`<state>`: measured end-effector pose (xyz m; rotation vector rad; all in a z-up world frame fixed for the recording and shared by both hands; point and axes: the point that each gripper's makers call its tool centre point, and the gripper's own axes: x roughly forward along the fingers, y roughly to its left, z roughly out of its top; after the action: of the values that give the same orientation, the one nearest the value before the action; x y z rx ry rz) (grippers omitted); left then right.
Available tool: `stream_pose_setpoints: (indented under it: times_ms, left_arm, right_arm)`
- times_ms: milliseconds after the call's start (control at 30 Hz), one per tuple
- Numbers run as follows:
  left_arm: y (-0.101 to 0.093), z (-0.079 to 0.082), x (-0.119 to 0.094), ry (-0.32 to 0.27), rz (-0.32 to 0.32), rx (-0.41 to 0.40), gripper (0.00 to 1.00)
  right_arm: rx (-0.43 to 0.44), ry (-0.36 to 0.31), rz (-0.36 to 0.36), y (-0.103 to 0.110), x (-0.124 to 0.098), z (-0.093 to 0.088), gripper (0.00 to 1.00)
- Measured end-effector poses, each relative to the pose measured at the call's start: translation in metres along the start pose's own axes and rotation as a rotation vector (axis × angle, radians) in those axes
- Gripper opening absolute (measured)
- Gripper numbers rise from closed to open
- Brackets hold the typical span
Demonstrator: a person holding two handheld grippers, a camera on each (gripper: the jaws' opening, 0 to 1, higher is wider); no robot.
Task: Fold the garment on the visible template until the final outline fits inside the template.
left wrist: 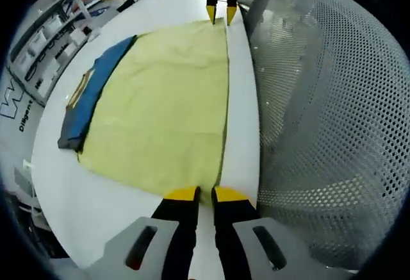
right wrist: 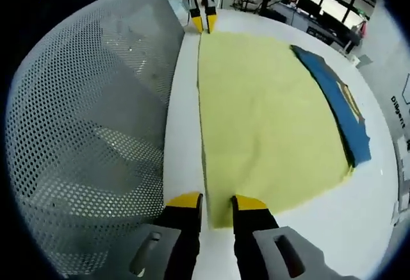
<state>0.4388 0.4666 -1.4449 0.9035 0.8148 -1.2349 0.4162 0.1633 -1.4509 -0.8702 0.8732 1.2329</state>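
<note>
A pale yellow garment (left wrist: 166, 100) (right wrist: 262, 113) lies flat on the white table (left wrist: 64, 190). A blue piece with an orange-trimmed patch (left wrist: 96, 88) (right wrist: 336, 100) runs along its far edge; I cannot tell whether it lies under or beside the yellow. My left gripper (left wrist: 205, 195) (right wrist: 202, 22) sits at one near corner, its jaws a narrow gap apart with the cloth edge reaching between them. My right gripper (right wrist: 218, 202) (left wrist: 221, 14) is at the other near corner, its jaws wider apart over the cloth's edge. The cloth is not lifted.
A grey perforated chair back (left wrist: 327, 113) (right wrist: 90, 120) stands close against the table's near edge beside both grippers. Shelving with boxes (left wrist: 38, 49) lines the far side. Bare white table (right wrist: 333, 229) surrounds the garment.
</note>
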Motion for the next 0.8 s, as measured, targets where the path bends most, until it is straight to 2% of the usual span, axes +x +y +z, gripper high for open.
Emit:
stream_pose_setpoints:
  times_ms: [100,333,367,400,433,467,600,667,700,733,800]
  left_arm:
    - [0.001,0.001,-0.001,-0.009,-0.009,-0.020,0.07]
    - [0.006,0.000,0.001,0.005,0.002,-0.112,0.02]
    - [0.006,0.000,0.001,0.003,0.000,-0.115,0.01]
    - [0.006,-0.001,0.001,0.000,-0.001,-0.119,0.01]
    - [0.006,-0.001,0.001,-0.003,-0.003,-0.127,0.01]
    - [0.006,-0.001,0.001,-0.008,-0.004,-0.161,0.01]
    - [0.007,-0.001,0.001,-0.016,-0.014,-0.193,0.01]
    - [0.007,-0.001,0.001,-0.010,-0.021,-0.219,0.00]
    - [0.007,-0.001,0.001,-0.007,-0.026,-0.226,0.00]
    - [0.007,-0.001,0.000,0.001,-0.033,-0.273,0.00]
    - [0.008,-0.002,-0.001,0.002,-0.036,-0.280,0.00]
  right_arm:
    - [-0.027,0.006,0.013,0.002,0.000,0.000,0.11]
    - [-0.004,-0.004,0.000,0.000,0.001,0.002,0.05]
    - [0.003,-0.005,-0.008,-0.001,0.001,0.002,0.03]
    - [-0.014,0.005,-0.064,-0.011,0.000,0.001,0.00]
    - [-0.038,0.005,-0.070,-0.013,0.001,0.001,0.00]
    - [-0.023,-0.003,-0.044,-0.007,0.002,0.003,0.00]
    - [-0.004,-0.001,-0.041,-0.008,0.001,0.003,0.00]
    - [0.049,-0.006,-0.036,-0.008,0.000,0.003,0.00]
    - [0.051,0.000,-0.039,-0.010,0.000,0.002,0.00]
    - [0.043,0.002,-0.040,-0.010,0.000,0.001,0.00]
    - [0.032,0.017,-0.039,-0.011,-0.001,-0.001,0.00]
